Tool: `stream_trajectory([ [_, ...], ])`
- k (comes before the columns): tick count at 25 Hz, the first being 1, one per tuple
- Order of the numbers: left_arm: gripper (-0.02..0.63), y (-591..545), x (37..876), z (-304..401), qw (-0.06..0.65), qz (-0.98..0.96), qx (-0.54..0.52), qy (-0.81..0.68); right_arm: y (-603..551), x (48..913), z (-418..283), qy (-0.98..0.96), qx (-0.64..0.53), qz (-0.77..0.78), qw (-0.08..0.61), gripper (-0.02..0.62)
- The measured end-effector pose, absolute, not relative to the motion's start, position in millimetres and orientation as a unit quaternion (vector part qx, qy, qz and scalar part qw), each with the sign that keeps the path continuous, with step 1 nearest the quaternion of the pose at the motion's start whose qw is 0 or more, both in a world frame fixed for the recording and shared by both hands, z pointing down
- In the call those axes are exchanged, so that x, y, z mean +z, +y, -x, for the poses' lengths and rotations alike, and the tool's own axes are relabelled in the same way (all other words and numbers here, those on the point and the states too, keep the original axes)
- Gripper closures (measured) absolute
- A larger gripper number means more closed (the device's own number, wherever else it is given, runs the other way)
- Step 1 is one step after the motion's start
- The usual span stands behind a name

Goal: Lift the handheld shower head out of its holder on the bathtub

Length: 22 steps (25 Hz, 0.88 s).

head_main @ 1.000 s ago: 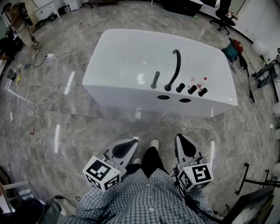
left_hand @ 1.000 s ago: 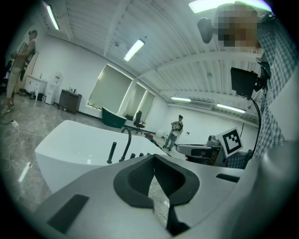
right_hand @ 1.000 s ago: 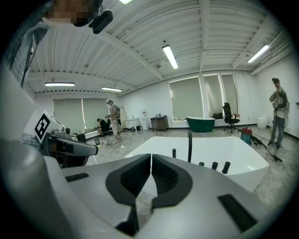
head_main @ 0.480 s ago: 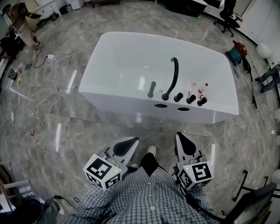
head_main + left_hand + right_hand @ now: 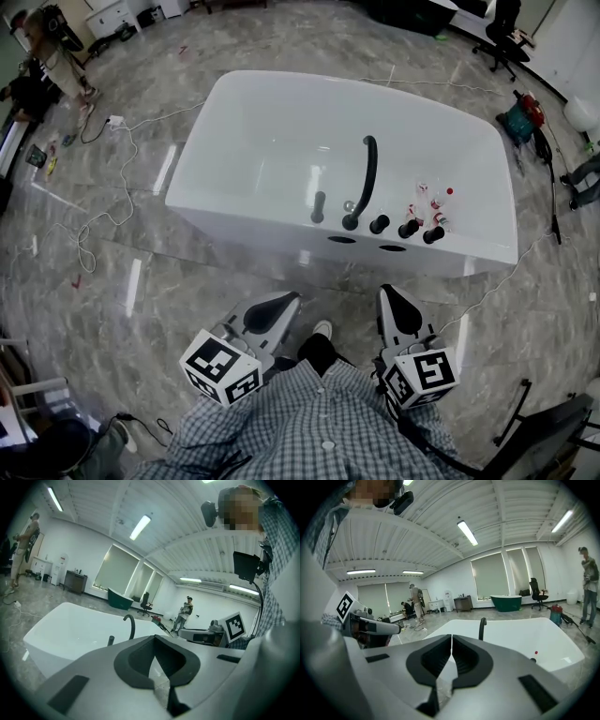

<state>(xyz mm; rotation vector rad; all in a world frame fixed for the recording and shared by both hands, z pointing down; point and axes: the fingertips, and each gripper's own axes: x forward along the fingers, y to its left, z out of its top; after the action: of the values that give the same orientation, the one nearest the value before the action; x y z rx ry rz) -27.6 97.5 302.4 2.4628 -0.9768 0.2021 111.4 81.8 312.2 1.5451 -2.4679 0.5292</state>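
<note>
black handheld shower head (image 5: 319, 206) stands in its holder on the near rim of the white bathtub (image 5: 253, 230), toward the middle of that rim. its long axis is near upright, so in the head view it reads as a short stub running 12-6. the curved black spout (image 5: 366, 178) is just beside it at its 3 o'clock, and a row of three black knobs (image 5: 408, 228) runs further along that way.

my grippers are both well short of the tub, over the grey marble floor (image 5: 141, 281), touching nothing. left gripper (image 5: 279, 305): jaws pressed together, nothing between them. right gripper (image 5: 392, 300): jaws also together, empty.

key relation: the shower head sits at about 1 o'clock from my left gripper and about 11 o'clock from my right. it lies between the two lines of reach, slightly nearer the left, i'd say. in the left gripper view it shows clear of the spout; in the right gripper view i can only make out the spout.

my read: approach not finished. the left is the likelier hand. its jaws need to spread before straddling the stem, and the pull should run along the stem's axis.
</note>
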Motion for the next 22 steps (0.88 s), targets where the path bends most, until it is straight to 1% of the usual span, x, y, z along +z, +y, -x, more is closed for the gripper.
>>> stream_trajectory([
  [8, 0.597, 74.7, 304.4, -3.5, 0.236, -0.9, 0.066, -0.361, 61.0, 320.8, -149.3, -0.83, 0.182, -0.519, 0.091, 0.577],
  [12, 0.597, 68.7, 309.5, -4.2, 0.236, -0.899, 0.072, -0.363, 51.8, 325.0, -152.3, -0.831, 0.171, -0.52, 0.101, 0.577],
  [22, 0.597, 27.7, 316.0, 5.5, 0.24, -0.896, 0.08, -0.364, 21.0, 332.8, -153.2, -0.816, 0.193, -0.536, 0.102, 0.577],
])
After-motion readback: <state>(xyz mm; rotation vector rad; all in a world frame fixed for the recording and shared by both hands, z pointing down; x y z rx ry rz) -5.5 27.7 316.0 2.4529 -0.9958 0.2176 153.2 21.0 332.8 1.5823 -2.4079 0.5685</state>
